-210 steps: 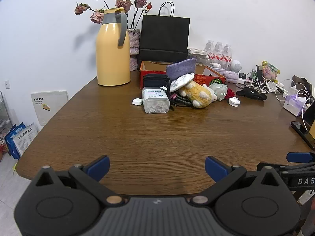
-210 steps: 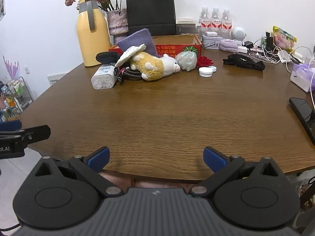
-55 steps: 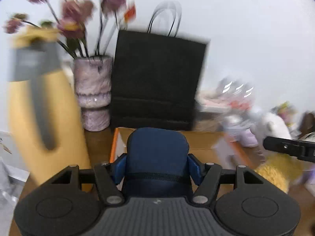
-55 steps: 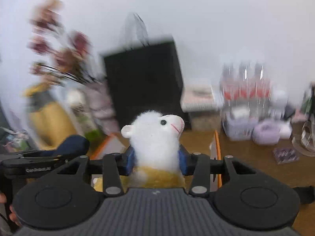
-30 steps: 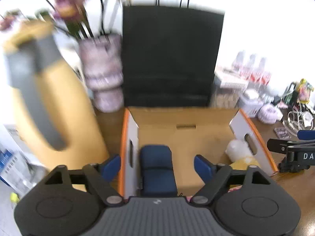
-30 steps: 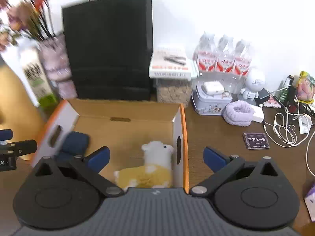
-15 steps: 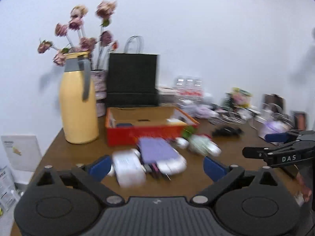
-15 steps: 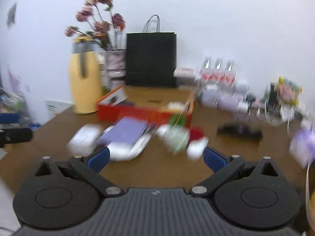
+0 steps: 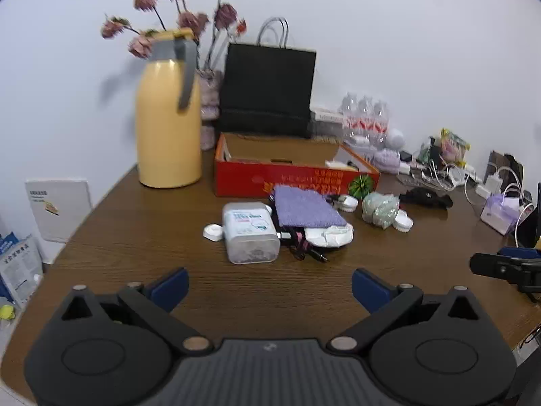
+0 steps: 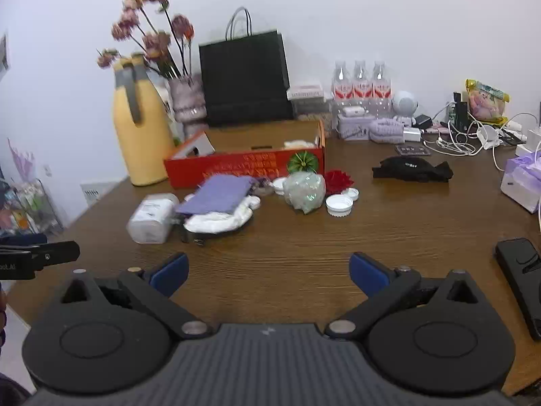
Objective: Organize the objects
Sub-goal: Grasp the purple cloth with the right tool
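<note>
Both grippers are hovering low over the near edge of the wooden table (image 9: 135, 223), and neither one is carrying anything. The left gripper (image 9: 268, 284) is standing with its blue pads spread wide, its jaws having just been opening, with only bare tabletop between them. The right gripper (image 10: 268, 270) is showing the same picture: pads wide apart, nothing between.

The loose pile is lying well ahead of both. Nearest the left gripper, straight in front, a clear plastic jar (image 9: 250, 233) is lying on its side, a small white cap (image 9: 213, 232) touching its left end. Just to its right a purple pouch (image 9: 304, 208) is resting on top of a white cloth (image 9: 329, 235), with dark cords trailing out underneath. Further right a crinkly green bundle (image 10: 304, 191) is sitting beside a white lid (image 10: 339, 205) and a red flower (image 10: 338, 179).

Behind the pile, the red cardboard box (image 9: 290, 182) is standing open against the black paper bag (image 9: 267, 91). Inside, only a bit of something white is peeking over the wall at the right end; the rest of its floor is hidden from here. A green ball (image 10: 302, 162) is leaning against the box's front. To the left, the yellow jug (image 9: 167, 125) is standing upright.
</note>
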